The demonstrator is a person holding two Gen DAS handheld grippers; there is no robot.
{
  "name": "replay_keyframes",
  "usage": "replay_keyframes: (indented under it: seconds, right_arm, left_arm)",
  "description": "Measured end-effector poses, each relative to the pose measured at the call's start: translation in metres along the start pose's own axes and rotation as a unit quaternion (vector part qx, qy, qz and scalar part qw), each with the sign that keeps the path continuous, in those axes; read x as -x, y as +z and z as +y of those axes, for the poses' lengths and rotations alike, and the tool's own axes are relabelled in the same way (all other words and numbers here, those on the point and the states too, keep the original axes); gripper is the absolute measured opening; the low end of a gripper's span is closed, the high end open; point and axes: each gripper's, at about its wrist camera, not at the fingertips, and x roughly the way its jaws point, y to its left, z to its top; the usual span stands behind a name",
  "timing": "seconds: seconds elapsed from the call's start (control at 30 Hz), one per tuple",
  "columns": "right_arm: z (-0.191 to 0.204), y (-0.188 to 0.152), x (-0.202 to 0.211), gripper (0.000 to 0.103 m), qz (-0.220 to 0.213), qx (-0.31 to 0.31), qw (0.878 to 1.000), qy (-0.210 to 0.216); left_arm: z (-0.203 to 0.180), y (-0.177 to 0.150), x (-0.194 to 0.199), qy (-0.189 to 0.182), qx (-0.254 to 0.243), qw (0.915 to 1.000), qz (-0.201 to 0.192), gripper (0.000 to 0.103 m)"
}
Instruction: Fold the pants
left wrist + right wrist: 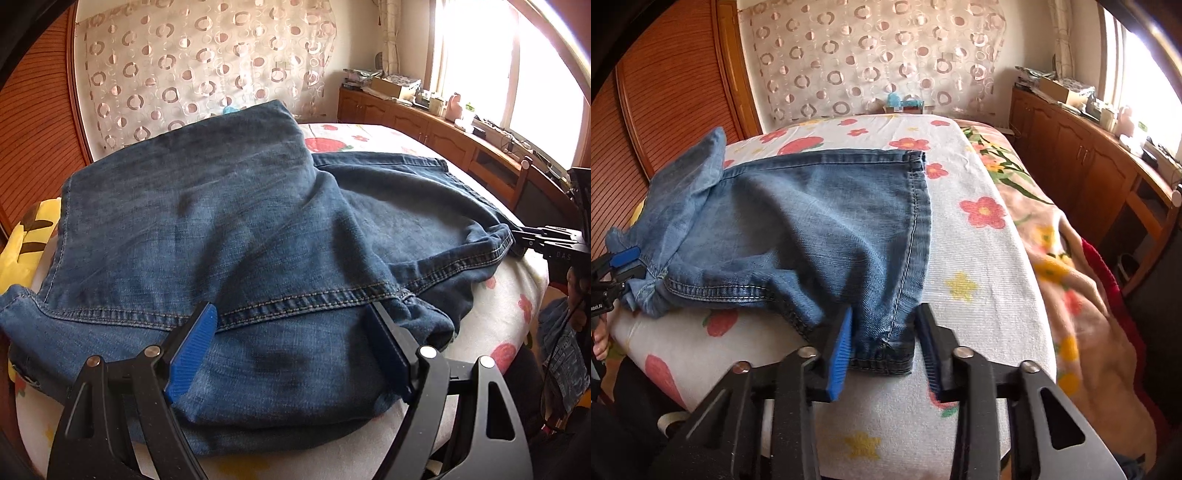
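Blue denim pants [240, 229] lie folded over on a white flowered bed cover [491, 314]. In the left wrist view my left gripper [291, 321] is open, its blue-padded fingers [192, 350] astride the stitched hem edge of the top layer. In the right wrist view the pants [798, 221] spread across the cover [979, 280], and my right gripper [884, 325] is open with its fingers on either side of a denim corner. The right gripper also shows at the right edge of the left wrist view [532, 240], touching the fabric. The left gripper shows at the far left of the right wrist view [624, 262].
A wooden cabinet [424, 118] with clutter runs under a bright window on the right. A patterned curtain [207, 66] hangs behind. A flowered blanket [1082, 277] lies to the right of the cover. A yellow cloth [26, 243] lies at the left.
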Motion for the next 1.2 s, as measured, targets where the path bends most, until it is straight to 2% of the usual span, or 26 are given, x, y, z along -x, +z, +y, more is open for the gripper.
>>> replay_keyframes:
  seconds: [0.07, 0.1, 0.23, 0.33, 0.53, 0.67, 0.8, 0.97, 1.1, 1.2]
  right_arm:
    - [0.0, 0.001, 0.0, 0.016, 0.002, 0.002, 1.0, 0.01]
    - [0.0, 0.001, 0.001, 0.014, 0.002, 0.001, 1.0, 0.017]
    - [0.009, 0.013, 0.018, 0.013, -0.031, 0.007, 0.999, 0.045]
    - [0.02, 0.036, 0.038, 0.013, -0.063, 0.016, 0.995, 0.072]
    - [0.068, 0.089, 0.075, 0.013, -0.124, 0.07, 0.98, 0.141]
    - [0.114, 0.115, 0.084, 0.013, -0.144, 0.107, 0.967, 0.183]
    - [0.158, 0.13, 0.082, 0.013, -0.15, 0.138, 0.955, 0.217]
    - [0.193, 0.146, 0.064, 0.013, -0.134, 0.153, 0.946, 0.254]
    - [0.21, 0.154, 0.042, 0.013, -0.11, 0.162, 0.946, 0.26]
    - [0.2, 0.166, 0.018, 0.013, -0.09, 0.16, 0.948, 0.259]
  left_arm:
    - [0.002, 0.0, 0.002, -0.001, 0.003, 1.0, 0.002, 0.082]
    - [0.003, 0.0, 0.003, -0.003, 0.004, 1.0, 0.003, 0.082]
    - [0.006, 0.002, 0.008, 0.0, 0.008, 1.0, 0.001, 0.082]
    - [0.009, 0.006, 0.018, 0.004, 0.013, 0.9998, -0.013, 0.082]
    - [0.019, 0.014, 0.04, 0.012, 0.02, 0.9989, -0.04, 0.082]
    - [0.031, 0.016, 0.054, 0.02, 0.034, 0.9976, -0.057, 0.082]
    - [0.046, 0.014, 0.064, 0.034, 0.046, 0.9963, -0.065, 0.082]
    - [0.062, 0.008, 0.068, 0.045, 0.06, 0.995, -0.066, 0.082]
    - [0.073, 0.003, 0.068, 0.05, 0.07, 0.9943, -0.063, 0.082]
    - [0.077, 0.0, 0.066, 0.051, 0.074, 0.9942, -0.06, 0.082]
